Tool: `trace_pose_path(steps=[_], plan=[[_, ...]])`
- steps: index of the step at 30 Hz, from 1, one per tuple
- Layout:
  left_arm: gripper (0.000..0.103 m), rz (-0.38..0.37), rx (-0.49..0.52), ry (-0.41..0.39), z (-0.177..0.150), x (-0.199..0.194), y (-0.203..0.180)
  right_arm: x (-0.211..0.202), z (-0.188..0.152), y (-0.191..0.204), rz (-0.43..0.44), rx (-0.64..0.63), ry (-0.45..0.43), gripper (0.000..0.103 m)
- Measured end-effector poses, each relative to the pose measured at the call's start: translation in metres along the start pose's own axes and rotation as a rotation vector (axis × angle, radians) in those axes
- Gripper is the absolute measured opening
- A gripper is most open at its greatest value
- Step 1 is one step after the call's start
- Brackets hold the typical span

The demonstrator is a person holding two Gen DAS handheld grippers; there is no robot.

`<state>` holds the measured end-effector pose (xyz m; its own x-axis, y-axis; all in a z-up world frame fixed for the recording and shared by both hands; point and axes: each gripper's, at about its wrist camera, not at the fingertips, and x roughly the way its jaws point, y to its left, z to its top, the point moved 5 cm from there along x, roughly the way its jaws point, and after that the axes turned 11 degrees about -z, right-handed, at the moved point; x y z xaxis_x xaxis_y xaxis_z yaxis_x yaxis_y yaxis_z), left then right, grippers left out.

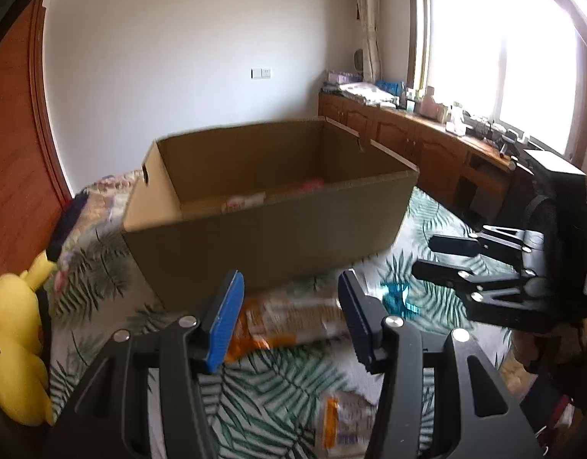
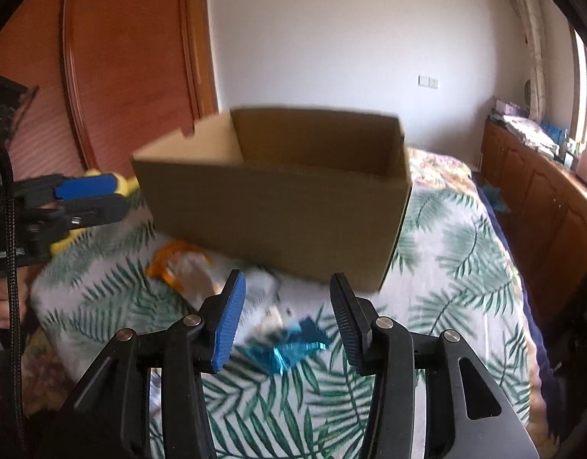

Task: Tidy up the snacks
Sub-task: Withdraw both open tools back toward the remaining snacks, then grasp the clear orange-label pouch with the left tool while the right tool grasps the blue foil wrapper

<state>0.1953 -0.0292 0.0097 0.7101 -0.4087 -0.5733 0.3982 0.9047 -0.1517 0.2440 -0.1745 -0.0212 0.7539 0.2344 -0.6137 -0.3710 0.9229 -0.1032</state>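
Observation:
An open cardboard box (image 1: 255, 225) stands on the leaf-print bed; it also shows in the right wrist view (image 2: 278, 206). Snack packets (image 1: 251, 201) lie inside it. An orange-and-white snack bag (image 1: 289, 321) lies in front of the box, between the fingers of my open left gripper (image 1: 289, 313). A second orange bag (image 1: 339, 424) lies nearer. A shiny blue wrapper (image 2: 289, 348) lies between the fingers of my open right gripper (image 2: 286, 317), which hovers over it. The orange bag (image 2: 186, 267) also shows left of it. The right gripper (image 1: 442, 256) appears at the right in the left wrist view.
A yellow plush toy (image 1: 14, 344) lies at the bed's left edge. A wooden headboard (image 2: 113, 76) rises behind the box. A wooden cabinet (image 1: 419, 134) with clutter runs along the window wall on the right.

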Motion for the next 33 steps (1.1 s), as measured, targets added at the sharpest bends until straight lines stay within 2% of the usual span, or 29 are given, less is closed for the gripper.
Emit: trace_pose_path(steps=[10,20,27,33], plan=[[0.052,-0.024,-0.023,0.058,-0.051,0.012,-0.019,0.035,-0.027,-0.007,-0.020,0.047,0.115,0.046],[0.052,-0.069,-0.055,0.069,-0.070,0.013,-0.037,0.048,-0.038,-0.004,-0.016,0.020,0.192,0.046],[0.055,-0.040,-0.046,0.096,-0.083,0.016,-0.042,0.050,-0.040,-0.006,0.015,0.038,0.193,0.047],[0.056,-0.060,-0.052,0.117,-0.092,0.018,-0.047,0.052,-0.039,-0.004,-0.002,0.024,0.186,0.048]])
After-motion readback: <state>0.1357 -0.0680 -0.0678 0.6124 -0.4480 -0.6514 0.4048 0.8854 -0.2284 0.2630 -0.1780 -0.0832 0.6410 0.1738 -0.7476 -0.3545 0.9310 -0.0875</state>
